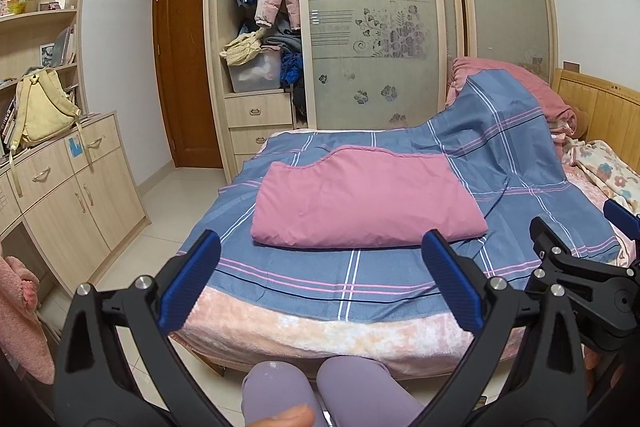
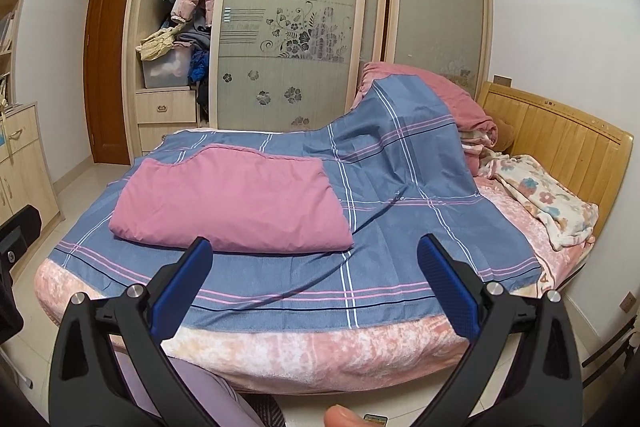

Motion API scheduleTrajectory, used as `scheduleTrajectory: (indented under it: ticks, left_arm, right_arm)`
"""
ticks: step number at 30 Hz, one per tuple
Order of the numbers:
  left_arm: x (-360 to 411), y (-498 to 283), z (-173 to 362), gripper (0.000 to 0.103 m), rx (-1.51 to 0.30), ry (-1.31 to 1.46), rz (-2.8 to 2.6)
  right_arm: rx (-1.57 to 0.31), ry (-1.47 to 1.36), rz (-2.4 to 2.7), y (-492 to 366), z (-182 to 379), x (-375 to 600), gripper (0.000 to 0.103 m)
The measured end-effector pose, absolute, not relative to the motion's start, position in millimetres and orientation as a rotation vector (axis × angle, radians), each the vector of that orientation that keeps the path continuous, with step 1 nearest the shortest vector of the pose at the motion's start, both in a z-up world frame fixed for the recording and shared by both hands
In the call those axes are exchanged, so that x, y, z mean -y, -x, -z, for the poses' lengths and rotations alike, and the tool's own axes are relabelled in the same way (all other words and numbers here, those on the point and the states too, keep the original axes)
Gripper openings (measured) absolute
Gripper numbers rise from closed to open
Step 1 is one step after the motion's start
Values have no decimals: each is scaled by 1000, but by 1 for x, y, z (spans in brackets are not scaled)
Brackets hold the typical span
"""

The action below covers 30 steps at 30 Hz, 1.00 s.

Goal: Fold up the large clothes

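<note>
I see the pink garment (image 1: 362, 197) already folded into a neat rectangle on the blue plaid sheet (image 1: 304, 271), mid-bed; I judge the folding nearly or fully done. My left hand-held gripper (image 1: 320, 279) and right hand-held gripper (image 2: 314, 281) hang released and empty near the bed's edge

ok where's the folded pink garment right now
The folded pink garment lies on the blue plaid sheet spread over the bed, near its foot, just beyond both open tongs, touching neither.
</note>
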<state>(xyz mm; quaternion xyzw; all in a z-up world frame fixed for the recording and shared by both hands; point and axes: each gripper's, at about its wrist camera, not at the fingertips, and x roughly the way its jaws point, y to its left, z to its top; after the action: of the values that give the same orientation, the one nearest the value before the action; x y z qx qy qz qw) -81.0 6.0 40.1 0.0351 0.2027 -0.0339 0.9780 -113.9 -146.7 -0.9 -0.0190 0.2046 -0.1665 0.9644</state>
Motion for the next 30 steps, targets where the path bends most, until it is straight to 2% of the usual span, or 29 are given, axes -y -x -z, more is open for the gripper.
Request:
scheduleTrajectory:
  ticks: [30]
  left_arm:
    - [-4, 80, -40, 101, -412, -73, 71]
  right_arm:
    - [-427, 42, 328, 116, 5, 141, 102]
